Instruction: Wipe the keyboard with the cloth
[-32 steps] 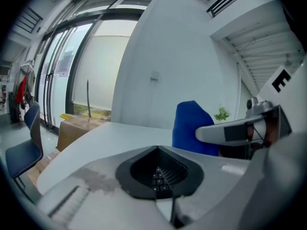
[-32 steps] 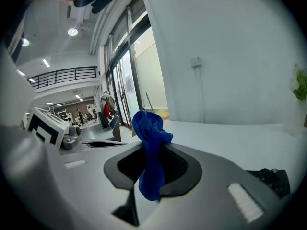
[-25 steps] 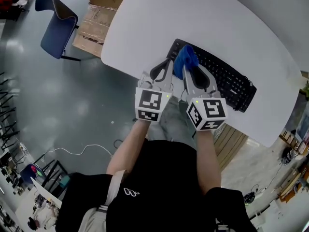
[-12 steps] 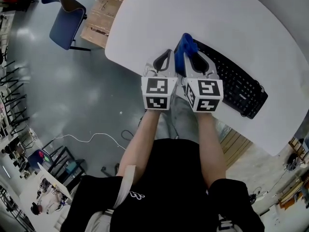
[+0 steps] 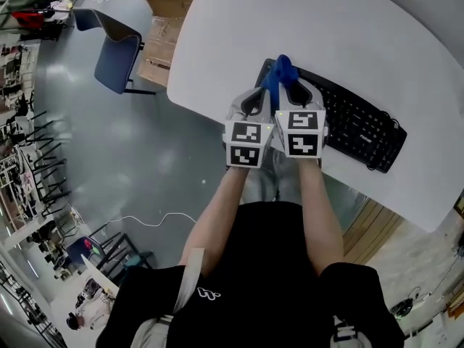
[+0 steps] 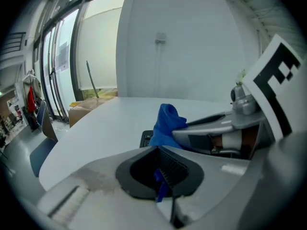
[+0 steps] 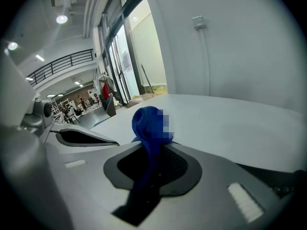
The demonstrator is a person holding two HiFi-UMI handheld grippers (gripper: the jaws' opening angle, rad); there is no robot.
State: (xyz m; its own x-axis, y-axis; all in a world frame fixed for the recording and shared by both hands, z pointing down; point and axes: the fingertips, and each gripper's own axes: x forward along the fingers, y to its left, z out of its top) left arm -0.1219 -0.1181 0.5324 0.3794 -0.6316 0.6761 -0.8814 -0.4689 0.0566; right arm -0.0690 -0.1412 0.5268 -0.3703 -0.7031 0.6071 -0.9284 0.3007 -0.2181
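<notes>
At the far left we see a blue chair (image 5: 116,49) on the grey floor, with a cardboard box (image 5: 163,27) beside it at the edge of the white table (image 5: 326,20). The left gripper (image 5: 255,96) sits over the table's near edge, just beside its partner. Its jaws are pressed together, and a thin blue sliver shows at their seam; we cannot tell what that sliver is. Next comes the blue cloth (image 5: 280,69), bunched and sticking up past the tips of the right gripper (image 5: 288,85), whose jaws are clamped on it, the rest trailing back between them. The cloth hangs over the left end of the black keyboard (image 5: 359,125), which lies slantwise on the table and runs off to the right. We cannot tell whether cloth and keys touch.
</notes>
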